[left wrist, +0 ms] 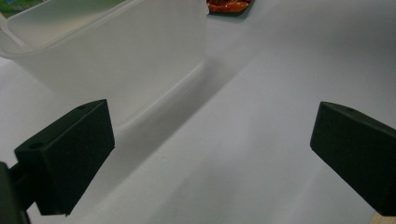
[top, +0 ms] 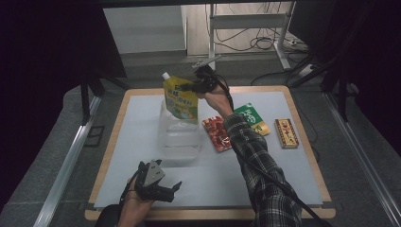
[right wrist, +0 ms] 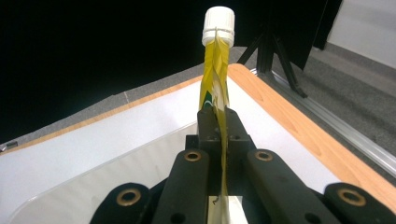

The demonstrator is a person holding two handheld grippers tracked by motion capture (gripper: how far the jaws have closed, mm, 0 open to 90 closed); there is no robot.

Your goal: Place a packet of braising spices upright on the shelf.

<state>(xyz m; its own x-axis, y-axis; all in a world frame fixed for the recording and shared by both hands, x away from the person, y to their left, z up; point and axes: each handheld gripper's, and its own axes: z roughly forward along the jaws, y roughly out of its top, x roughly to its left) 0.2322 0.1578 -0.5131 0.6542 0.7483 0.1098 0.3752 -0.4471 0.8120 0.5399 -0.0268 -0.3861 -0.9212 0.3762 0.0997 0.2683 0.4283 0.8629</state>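
- Clamped in my right gripper [top: 193, 86] is the yellow spouted pouch [top: 179, 100]; I am pinching it at its upper right edge, and in the right gripper view the jaws are pressing flat on its thin side [right wrist: 215, 100].
- Hanging from that grip, the pouch is sitting upright with its white cap [right wrist: 218, 25] at the top, and its lower part is overlapping the far rim of the clear plastic container [top: 178, 135] in the high view.
- From the right gripper view, the pouch is rising straight ahead of the jaws, with the container's pale rim [right wrist: 116, 156] below it.
- I am keeping my left gripper [top: 171, 188] near the front edge of the white mat [top: 279, 170], jaws spread wide and holding nothing.
- Looking along the left jaws, I am seeing the container wall [left wrist: 135, 60] just ahead and to the left, apart from them.
- Lying to the right of the container are a red packet [top: 216, 134], a green packet [top: 253, 118] and a small yellow box [top: 286, 133], all flat on the mat.
- Around the mat the wooden table edge [top: 307, 127] is showing.
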